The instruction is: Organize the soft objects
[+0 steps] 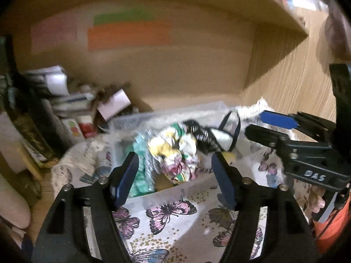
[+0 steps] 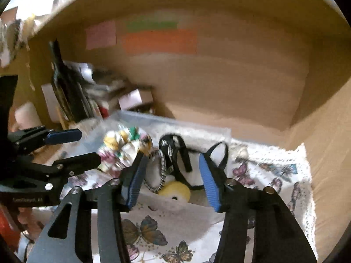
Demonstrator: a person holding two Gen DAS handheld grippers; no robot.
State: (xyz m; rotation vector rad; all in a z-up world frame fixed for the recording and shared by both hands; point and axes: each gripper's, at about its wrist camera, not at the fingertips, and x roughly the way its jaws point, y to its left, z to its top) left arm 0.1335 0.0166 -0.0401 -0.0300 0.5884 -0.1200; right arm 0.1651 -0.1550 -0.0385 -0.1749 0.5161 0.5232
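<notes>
while both tongs gape empty, floral cloth (image 1: 175, 153) lies in clear bin (image 1: 166, 194) just beyond left tongs (image 1: 175, 173), left of right tongs (image 2: 171, 175).

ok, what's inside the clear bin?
In the clear bin: a floral cloth, a teal cloth, a black-and-white strappy piece and a yellow round item. Anything beneath that pile is covered and cannot be seen.

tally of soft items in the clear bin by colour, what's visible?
Floral multicolour cloth: 1
Teal cloth: 1
Black and white strappy piece: 1
Yellow round sponge-like item: 1
Total: 4 visible in the clear bin; blur may hide more.
</notes>
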